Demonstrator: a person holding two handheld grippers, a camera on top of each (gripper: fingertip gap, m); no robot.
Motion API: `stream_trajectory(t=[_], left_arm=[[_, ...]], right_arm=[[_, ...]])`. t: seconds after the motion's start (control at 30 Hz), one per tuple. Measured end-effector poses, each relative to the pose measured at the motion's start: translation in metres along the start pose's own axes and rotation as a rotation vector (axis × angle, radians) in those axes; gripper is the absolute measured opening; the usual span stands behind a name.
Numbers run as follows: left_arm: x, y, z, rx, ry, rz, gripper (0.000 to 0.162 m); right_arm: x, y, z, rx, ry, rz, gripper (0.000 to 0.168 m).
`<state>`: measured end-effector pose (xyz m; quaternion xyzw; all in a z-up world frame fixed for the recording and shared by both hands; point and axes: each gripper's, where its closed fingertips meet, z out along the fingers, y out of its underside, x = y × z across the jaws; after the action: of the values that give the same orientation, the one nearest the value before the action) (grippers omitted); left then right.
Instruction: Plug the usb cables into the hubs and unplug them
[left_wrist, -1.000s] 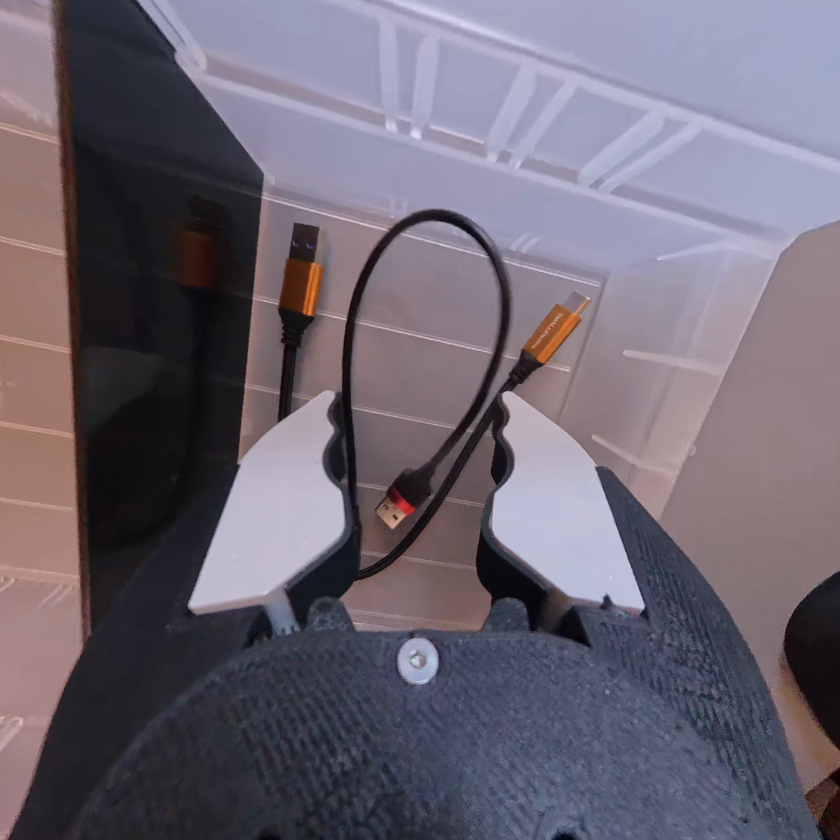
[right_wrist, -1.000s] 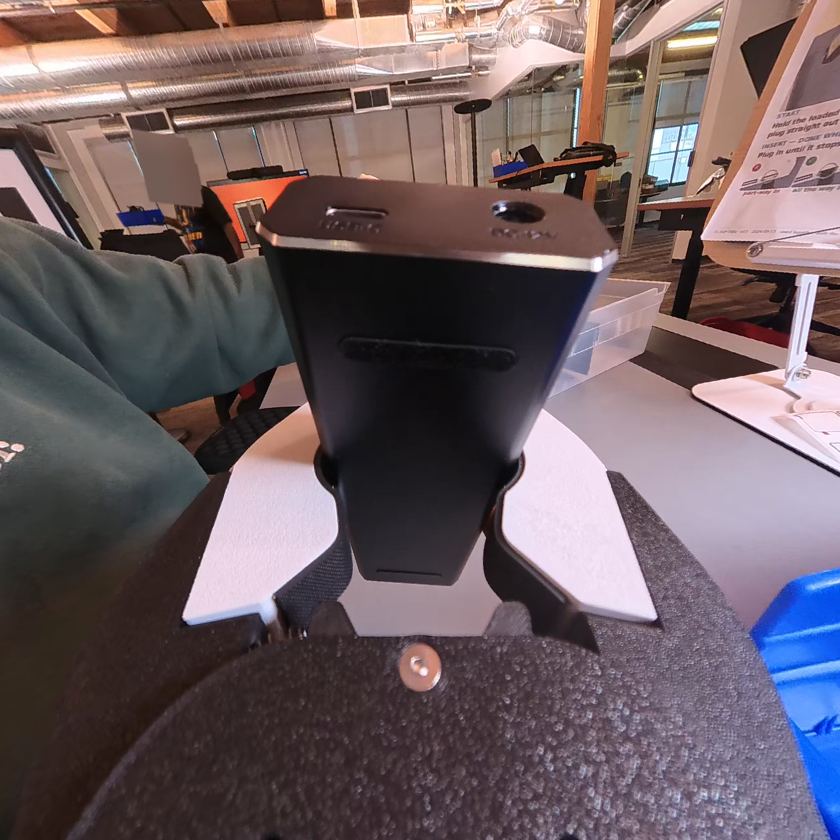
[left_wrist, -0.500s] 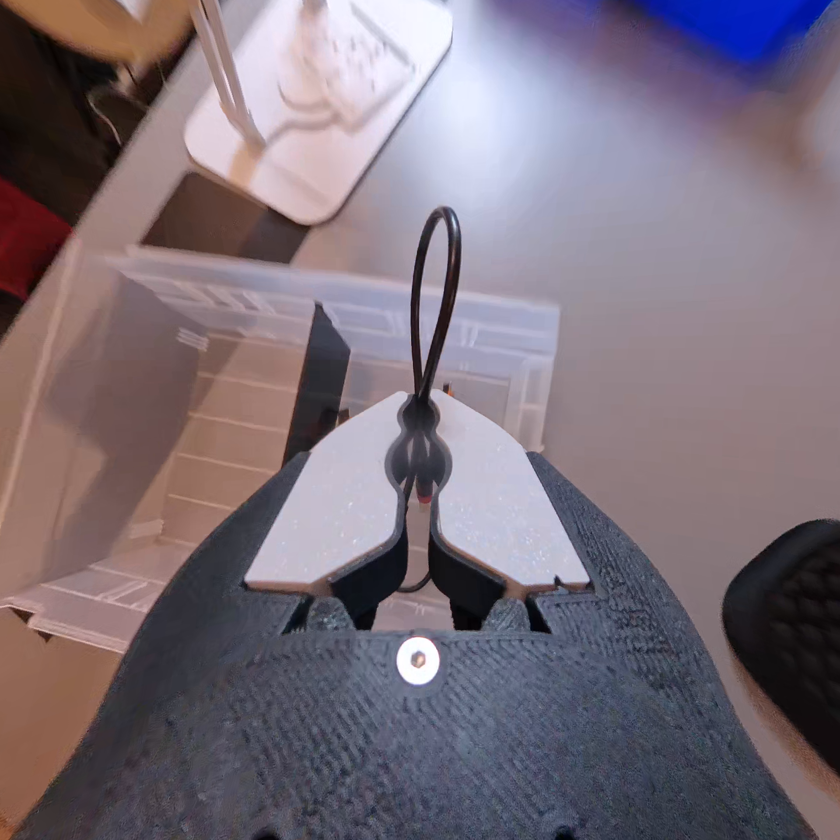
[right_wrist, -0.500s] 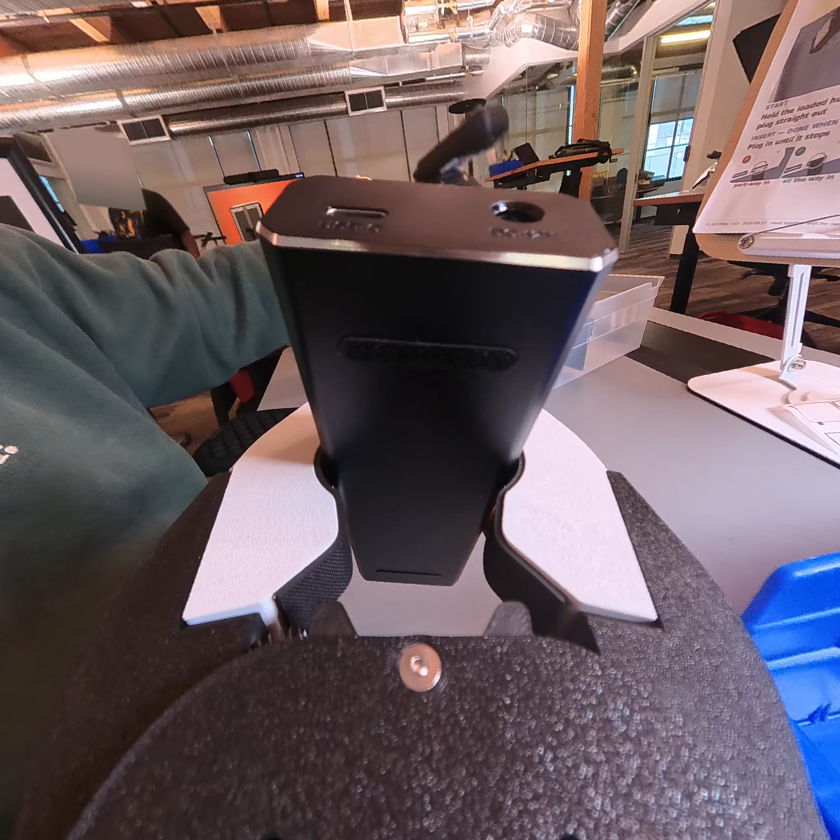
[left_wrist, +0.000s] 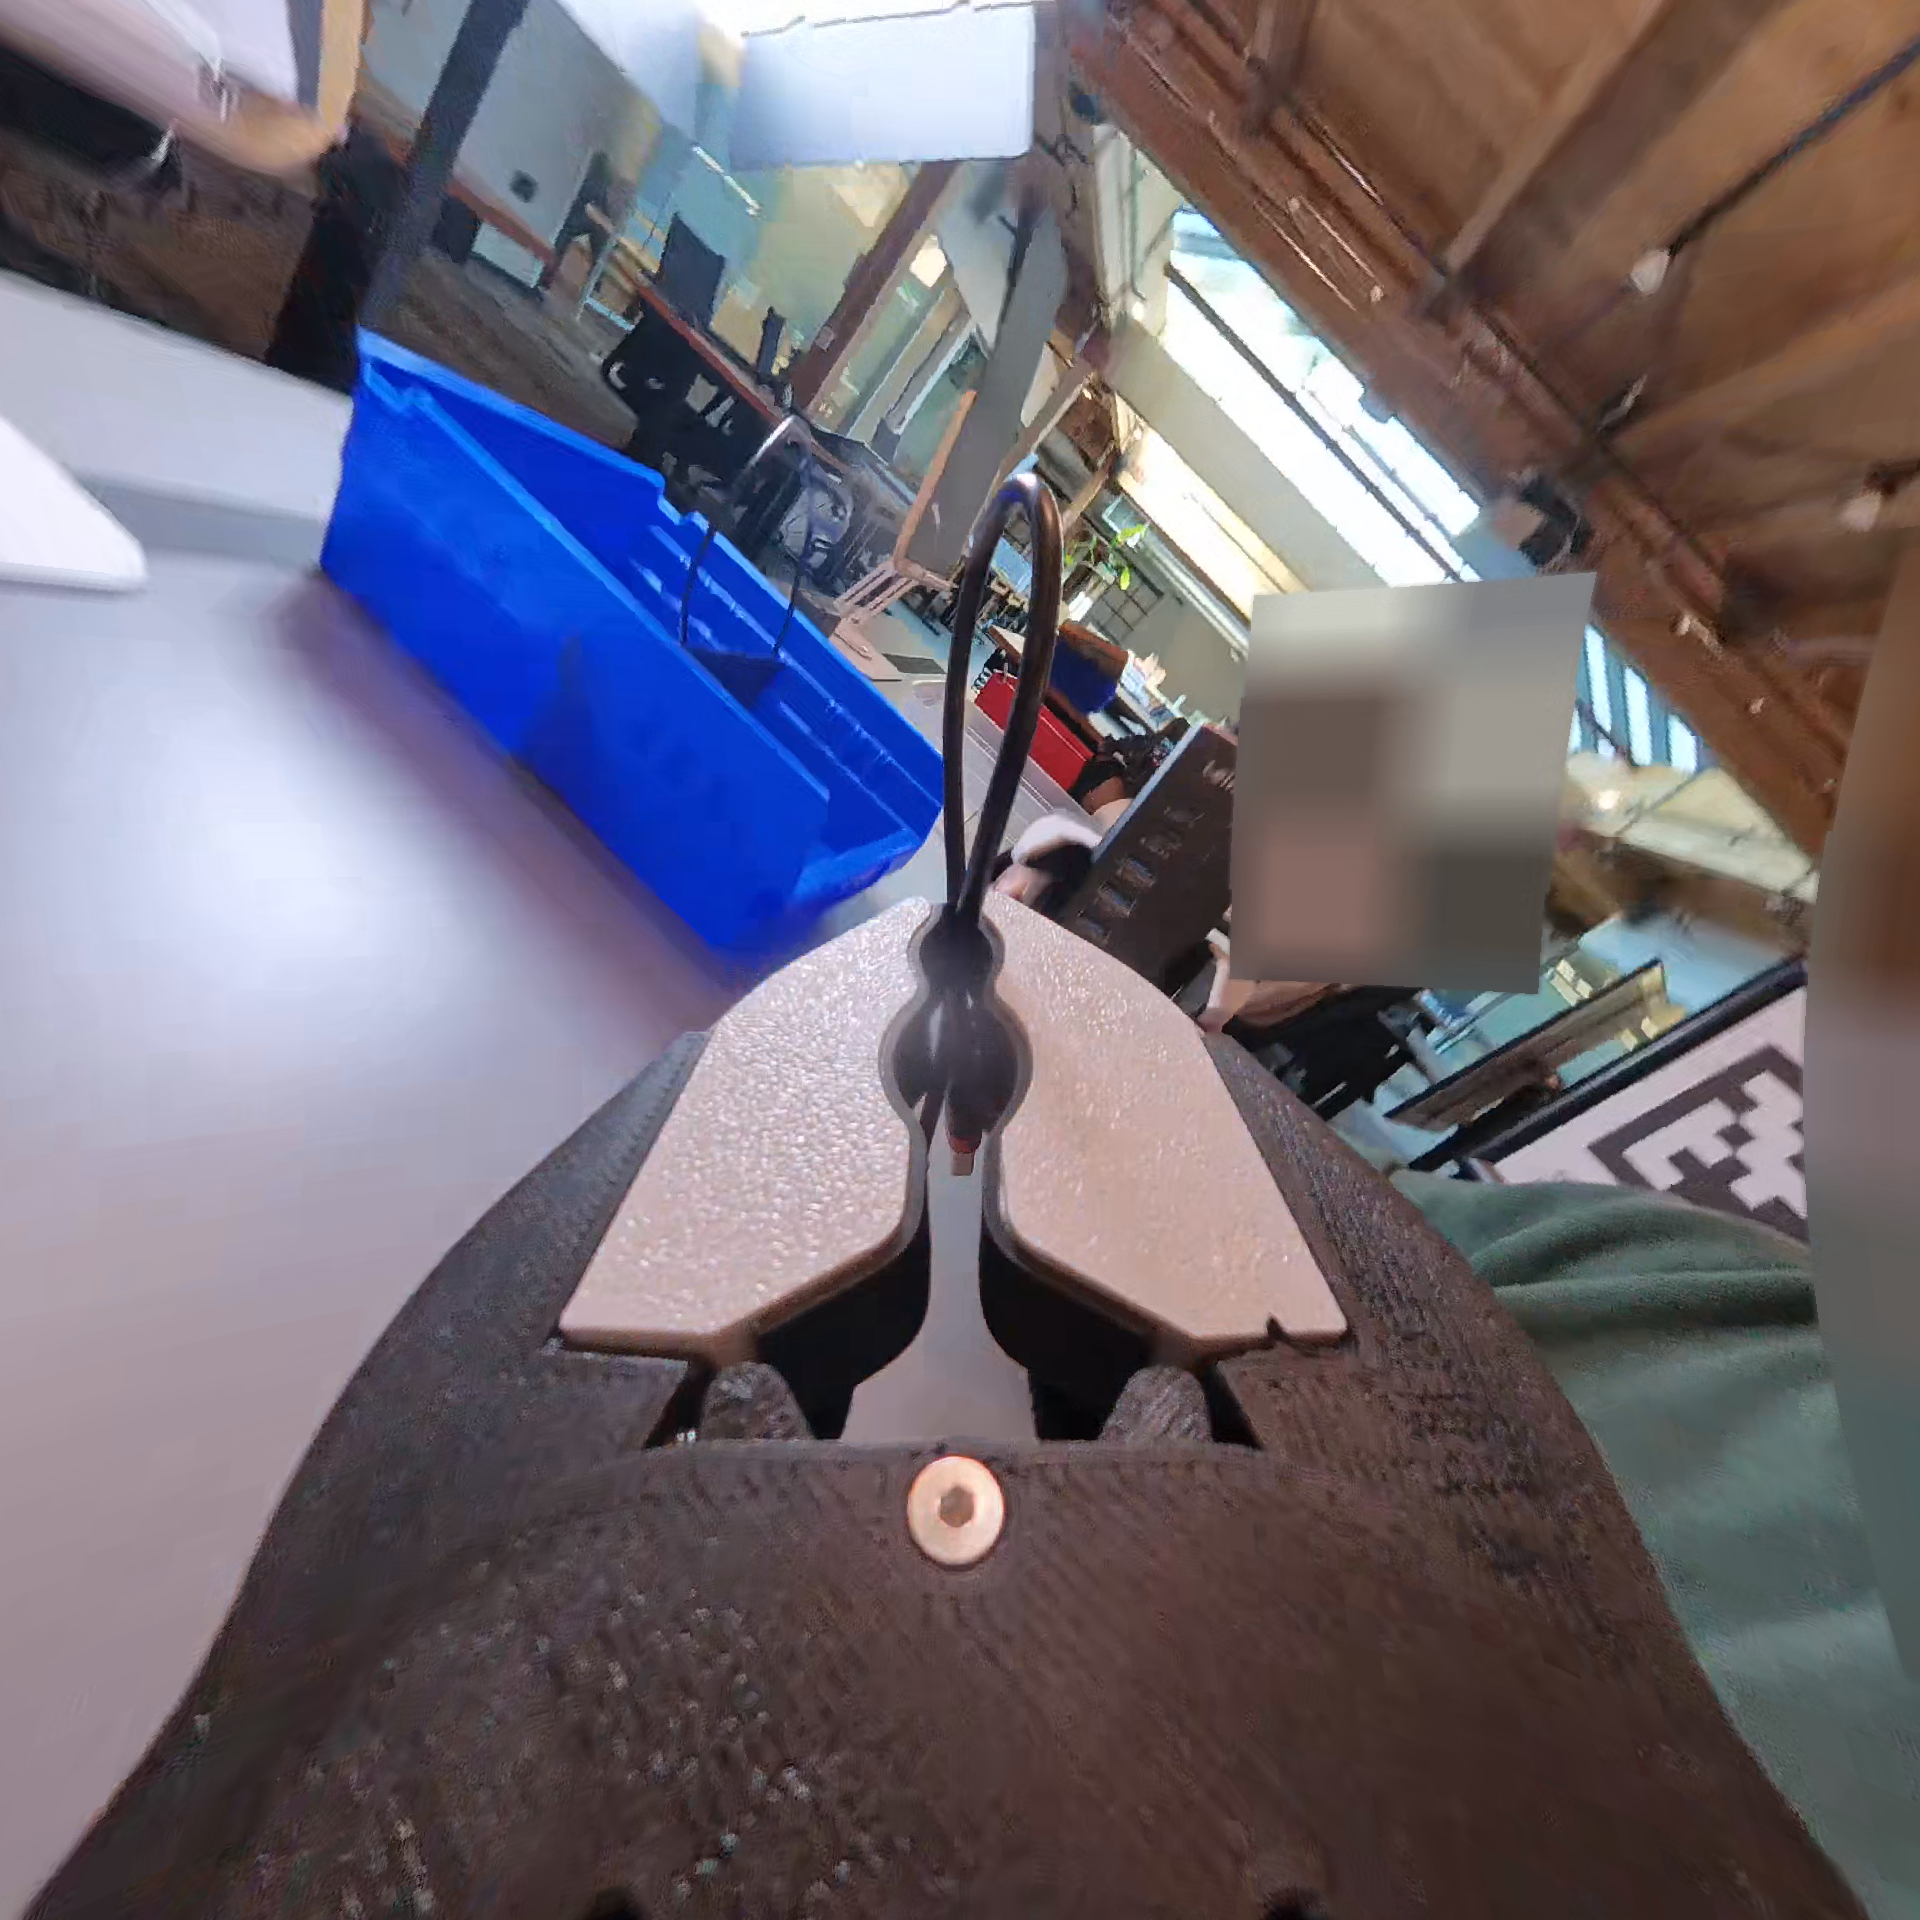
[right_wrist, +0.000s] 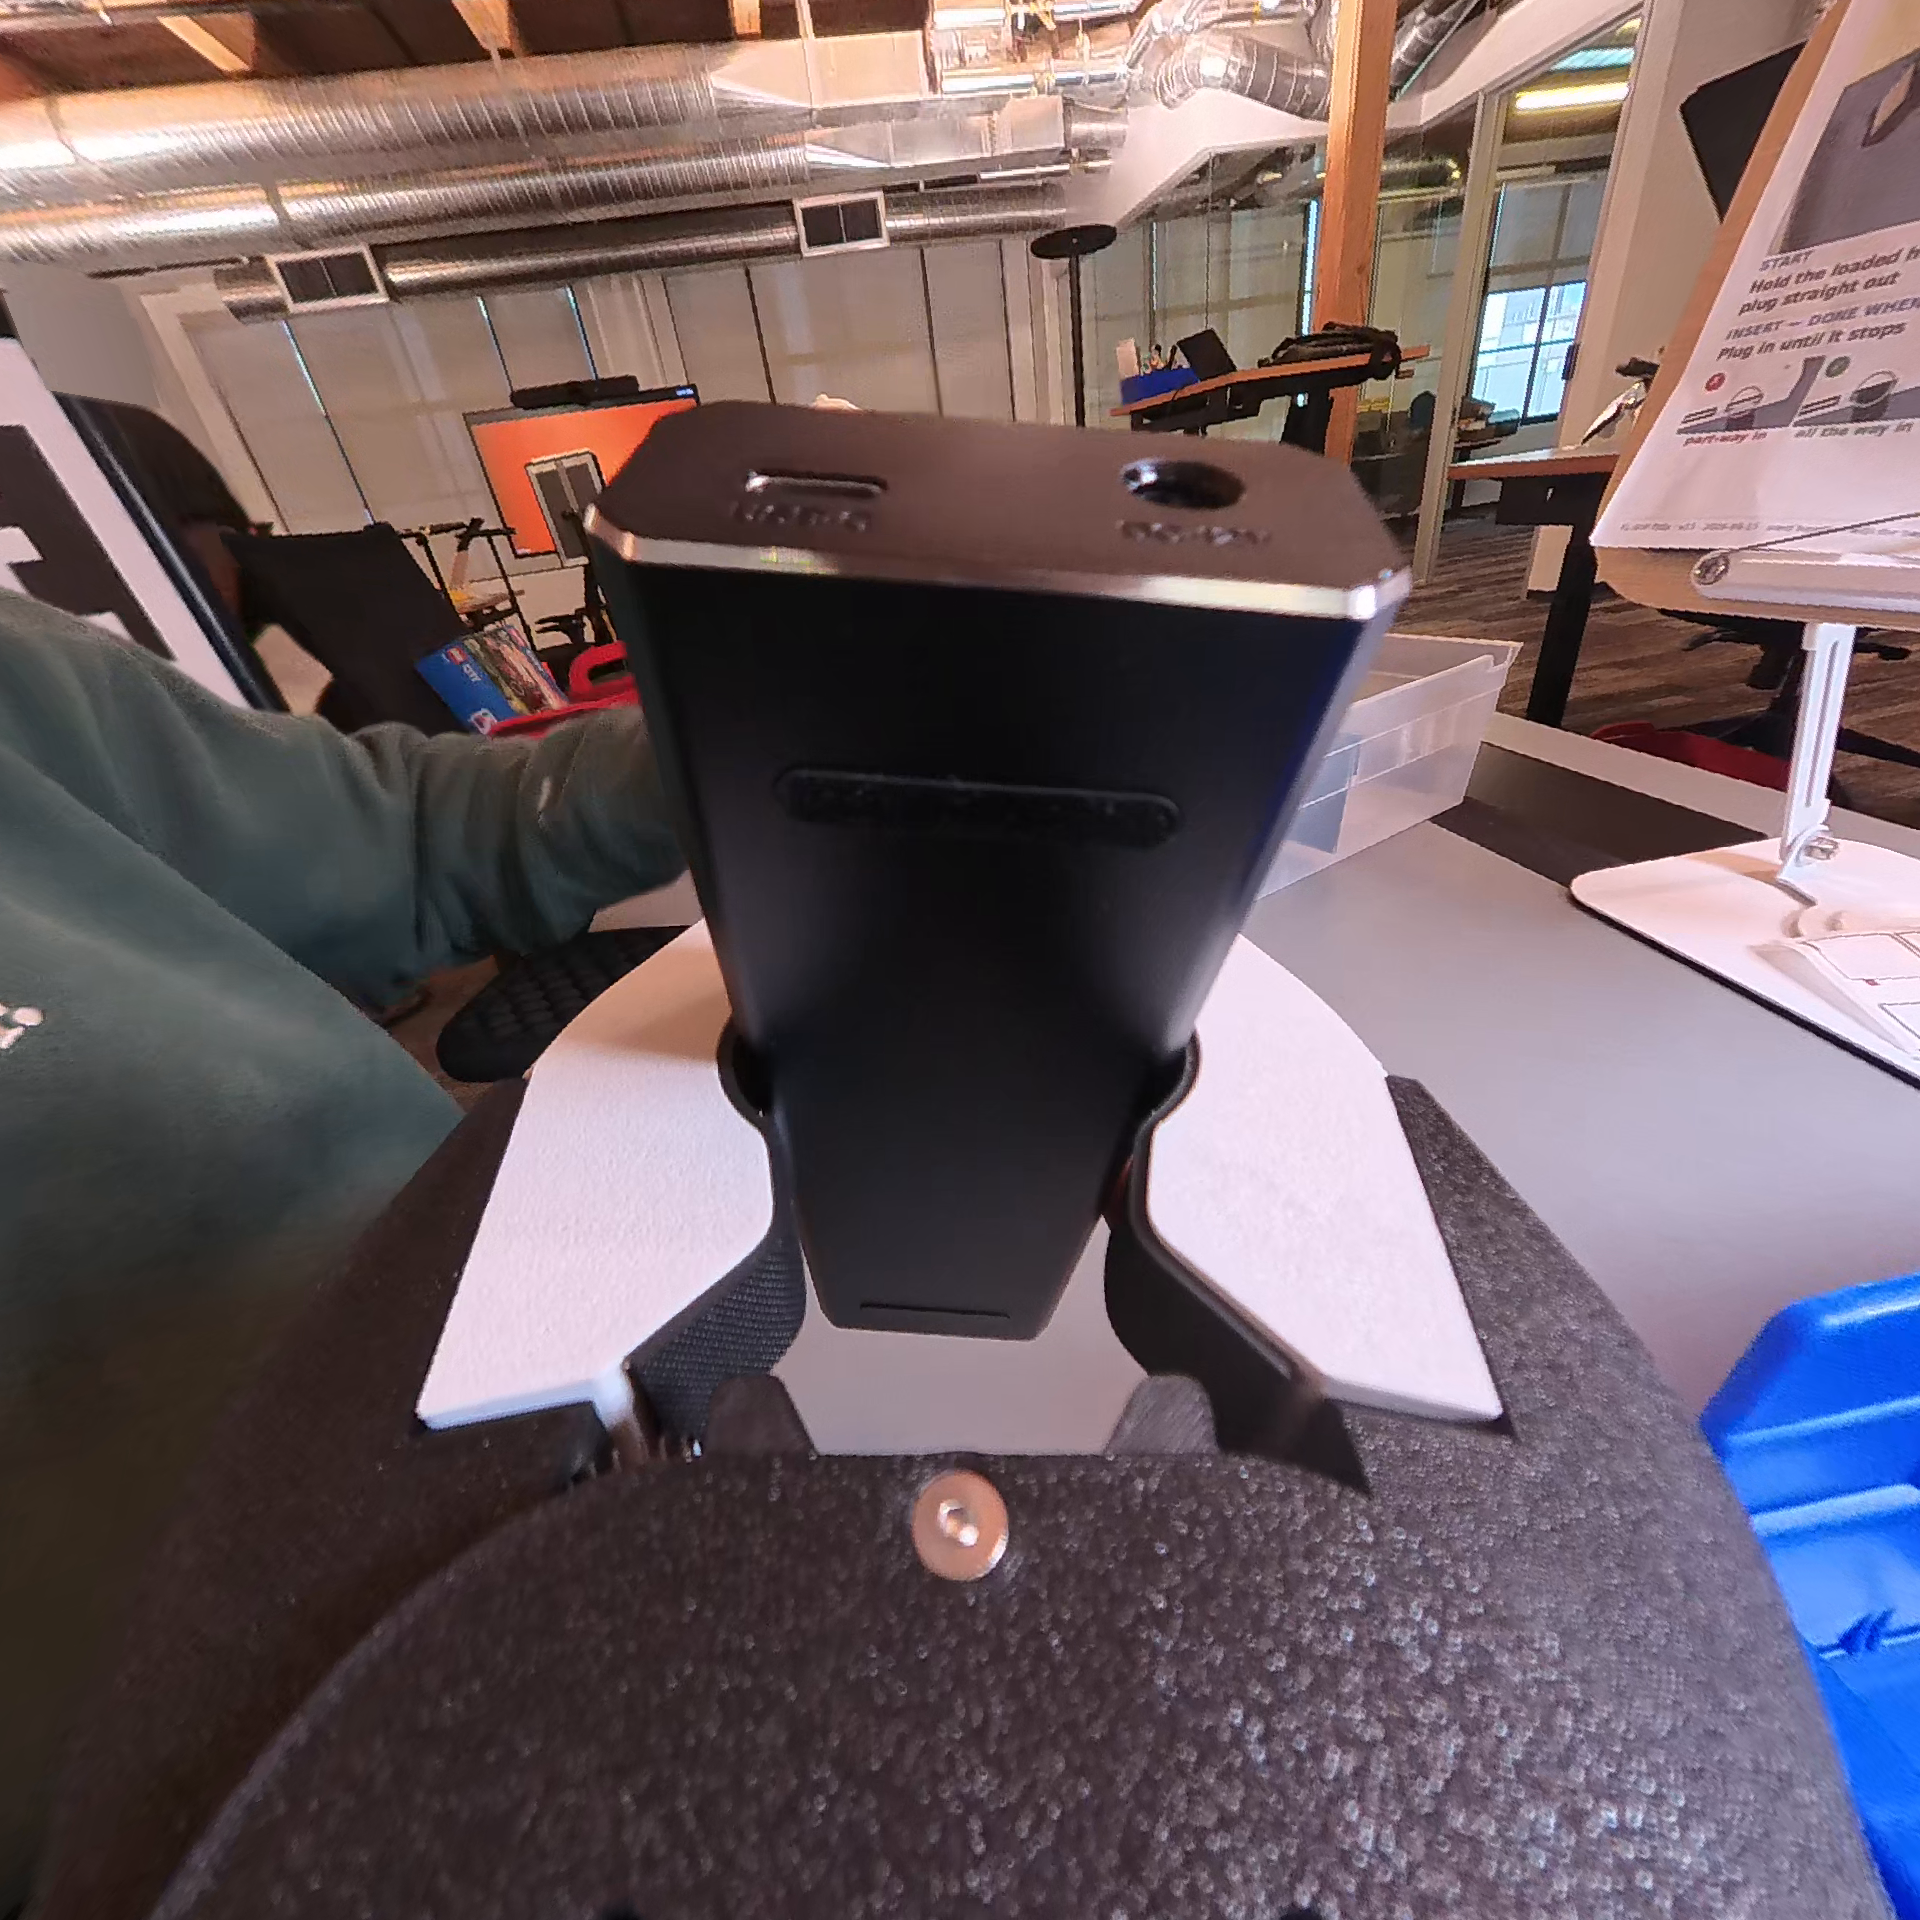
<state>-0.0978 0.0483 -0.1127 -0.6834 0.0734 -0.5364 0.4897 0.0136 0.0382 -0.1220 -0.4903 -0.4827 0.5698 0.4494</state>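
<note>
The right gripper (right_wrist: 961, 1122) is clamped on the black hub (right_wrist: 977, 831), holding it upright with its end ports facing away. Left of the hub, the left gripper (left_wrist: 956, 1029) is pinched on a black usb cable (left_wrist: 1003, 675), its loop rising past the fingertips and its red-collared plug tucked between the jaws. Nothing is plugged in yet; insertion and unplugging remain. Beyond the hub sits a clear bin (right_wrist: 1403, 727).
</note>
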Motion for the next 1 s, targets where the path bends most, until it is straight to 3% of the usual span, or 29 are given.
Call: stream_trajectory(t=[0.13, 0.27, 0.4, 0.53, 0.73, 0.83, 0.9, 1.0], left_arm=[[-0.045, 0.054, 0.005, -0.016, -0.156, -0.134, 0.007], [-0.082, 0.056, -0.021, -0.075, -0.33, -0.087, 0.044], [-0.099, 0.033, -0.05, -0.12, -0.512, 0.256, 0.044], [-0.093, 0.033, -0.053, -0.268, -0.54, 0.579, 0.036], [-0.057, 0.027, -0.032, -0.254, -0.369, 0.598, 0.025], [-0.022, 0.022, -0.016, -0.132, -0.197, 0.502, 0.027], [-0.005, 0.026, -0.015, -0.063, -0.08, 0.312, 0.029], [-0.017, 0.067, -0.036, -0.2, -0.05, -0.019, 0.035]], right_arm=[[0.002, -0.001, -0.002, 0.008, 0.001, 0.016, 0.072], [0.0, -0.001, -0.002, 0.003, 0.001, 0.0, 0.072], [0.0, 0.0, -0.002, -0.002, -0.007, 0.0, 0.072], [0.001, 0.004, -0.001, -0.015, -0.015, 0.007, 0.072], [0.0, 0.008, 0.001, -0.035, -0.018, -0.005, 0.072], [0.001, 0.008, 0.001, -0.035, -0.018, -0.001, 0.072], [0.001, 0.009, 0.001, -0.036, -0.015, 0.001, 0.072], [0.0, 0.008, -0.001, -0.036, -0.018, -0.007, 0.072]])
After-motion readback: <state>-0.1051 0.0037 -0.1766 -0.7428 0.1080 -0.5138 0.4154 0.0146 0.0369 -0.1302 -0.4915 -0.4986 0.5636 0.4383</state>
